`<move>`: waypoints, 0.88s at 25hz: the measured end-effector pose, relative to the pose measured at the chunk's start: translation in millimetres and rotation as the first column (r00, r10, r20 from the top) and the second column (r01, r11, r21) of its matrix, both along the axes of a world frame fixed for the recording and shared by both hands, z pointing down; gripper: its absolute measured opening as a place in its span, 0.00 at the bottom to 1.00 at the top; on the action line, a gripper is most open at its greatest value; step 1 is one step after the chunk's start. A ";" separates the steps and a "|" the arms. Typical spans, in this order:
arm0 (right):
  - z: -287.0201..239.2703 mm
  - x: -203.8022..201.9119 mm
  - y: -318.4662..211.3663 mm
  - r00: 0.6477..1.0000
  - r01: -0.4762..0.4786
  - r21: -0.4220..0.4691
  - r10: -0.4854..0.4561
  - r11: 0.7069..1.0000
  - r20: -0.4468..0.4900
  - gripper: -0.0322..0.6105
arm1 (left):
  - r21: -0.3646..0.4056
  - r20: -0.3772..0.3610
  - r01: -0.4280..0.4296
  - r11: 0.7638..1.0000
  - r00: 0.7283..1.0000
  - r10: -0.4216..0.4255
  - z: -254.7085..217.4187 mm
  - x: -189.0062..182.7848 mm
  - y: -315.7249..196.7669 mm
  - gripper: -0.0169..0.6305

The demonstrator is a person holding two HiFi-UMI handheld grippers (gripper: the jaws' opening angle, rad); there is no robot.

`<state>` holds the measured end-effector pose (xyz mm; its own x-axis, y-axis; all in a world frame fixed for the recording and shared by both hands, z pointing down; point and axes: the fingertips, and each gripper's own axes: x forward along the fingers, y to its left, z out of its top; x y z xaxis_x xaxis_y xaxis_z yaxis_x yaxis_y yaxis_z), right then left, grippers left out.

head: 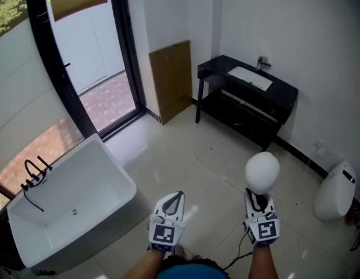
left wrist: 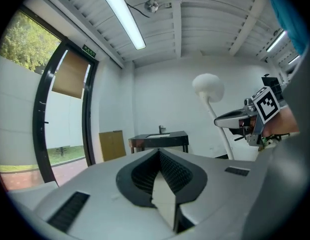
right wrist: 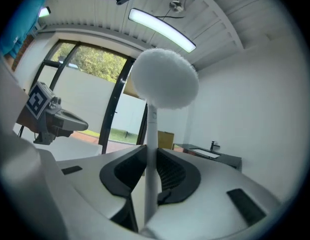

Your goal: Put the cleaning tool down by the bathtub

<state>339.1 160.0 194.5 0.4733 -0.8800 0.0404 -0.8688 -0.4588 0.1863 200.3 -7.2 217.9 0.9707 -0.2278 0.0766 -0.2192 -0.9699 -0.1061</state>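
One cleaning tool point(right wrist: 164, 81) clamped in right gripper point(right wrist: 150, 149); left gripper point(left wrist: 159, 153) closed, empty.

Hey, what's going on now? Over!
Right gripper shut on round-headed cleaning brush, upright. Left gripper shut, empty. Bathtub at left, nothing in the way.

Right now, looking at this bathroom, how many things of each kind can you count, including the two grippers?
Bathroom fixtures: 3 (bathtub, black vanity, toilet)
Cleaning tool: 1
Cardboard panel: 1
Grippers: 2 (left gripper, shut and empty; right gripper, shut on the tool)
Total: 7
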 end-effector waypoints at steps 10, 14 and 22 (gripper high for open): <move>-4.5 -93.2 -58.6 0.965 0.230 0.204 -0.250 0.952 0.077 0.18 | -0.010 0.014 0.270 0.963 0.963 -0.270 4.5 -130.2 -18.0 0.03; -16.0 -133.6 -95.7 0.938 0.264 0.301 -0.317 0.916 0.141 0.18 | 0.001 0.001 0.327 0.945 0.945 -0.327 2.0 -179.8 -41.9 0.03; 0.3 -249.1 -205.1 0.835 0.251 0.417 -0.413 0.873 0.362 0.18 | -0.006 0.025 0.450 0.893 0.893 -0.450 9.1 -318.4 -129.3 0.03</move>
